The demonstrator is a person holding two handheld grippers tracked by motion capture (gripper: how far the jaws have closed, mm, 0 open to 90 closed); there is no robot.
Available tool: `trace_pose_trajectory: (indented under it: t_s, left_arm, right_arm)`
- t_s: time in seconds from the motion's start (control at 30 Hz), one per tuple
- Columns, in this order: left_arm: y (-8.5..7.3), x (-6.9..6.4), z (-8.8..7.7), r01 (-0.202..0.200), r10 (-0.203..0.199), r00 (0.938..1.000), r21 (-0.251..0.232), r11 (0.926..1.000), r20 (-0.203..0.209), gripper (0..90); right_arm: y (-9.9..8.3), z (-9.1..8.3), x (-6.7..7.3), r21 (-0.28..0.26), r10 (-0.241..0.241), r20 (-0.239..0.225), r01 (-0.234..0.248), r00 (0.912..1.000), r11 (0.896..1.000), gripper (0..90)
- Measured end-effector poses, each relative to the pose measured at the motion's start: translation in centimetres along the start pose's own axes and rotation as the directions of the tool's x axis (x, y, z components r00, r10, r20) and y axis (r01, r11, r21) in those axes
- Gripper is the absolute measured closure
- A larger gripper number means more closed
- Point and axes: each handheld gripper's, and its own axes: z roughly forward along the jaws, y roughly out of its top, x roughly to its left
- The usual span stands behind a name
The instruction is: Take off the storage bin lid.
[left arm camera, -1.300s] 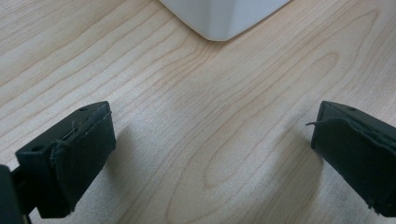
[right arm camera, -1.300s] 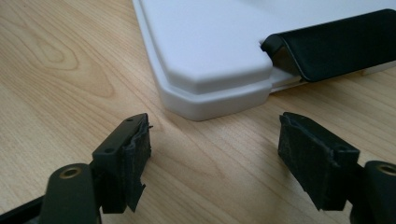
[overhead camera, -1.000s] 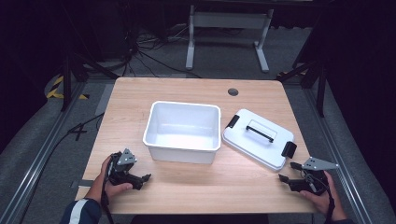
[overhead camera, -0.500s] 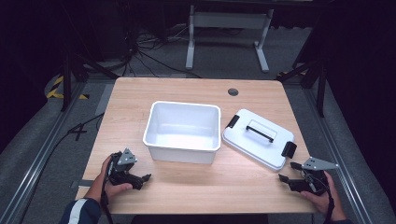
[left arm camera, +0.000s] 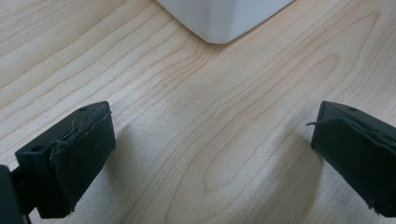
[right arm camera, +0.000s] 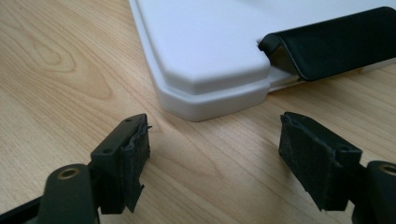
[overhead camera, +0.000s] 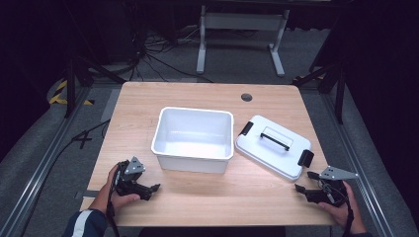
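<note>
An empty white plastic bin [overhead camera: 193, 138] stands in the middle of the wooden table [overhead camera: 148, 103]. To its right lies the bin's white lid [overhead camera: 274, 146], flat, with a black handle and black clips at two ends. My left gripper [overhead camera: 154, 190] rests near the table's front left, open, nothing between its jaws; a corner of the bin [left arm camera: 224, 18] shows ahead of it. My right gripper [overhead camera: 299, 189] sits at the front right, open, just short of the lid's near corner [right arm camera: 210, 93] and its black clip [right arm camera: 327, 42].
A round cable hole [overhead camera: 246, 97] sits near the table's far edge. Beyond the table are a white desk frame [overhead camera: 237, 39] and loose cables on a dark floor. Bare wood lies between the two grippers along the front edge.
</note>
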Motion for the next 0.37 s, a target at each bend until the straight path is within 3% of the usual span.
trace_pose_trajectory:
  t_s: [0.37]
  left_arm:
    - [0.14, 0.04, 0.09, -0.004, 0.004, 1.0000, 0.001, 1.0000, -0.005, 0.2]
  right_arm:
    - [0.02, 0.00, -0.06, 0.001, 0.007, 0.009, -0.007, 0.9999, 1.000, 24.7]
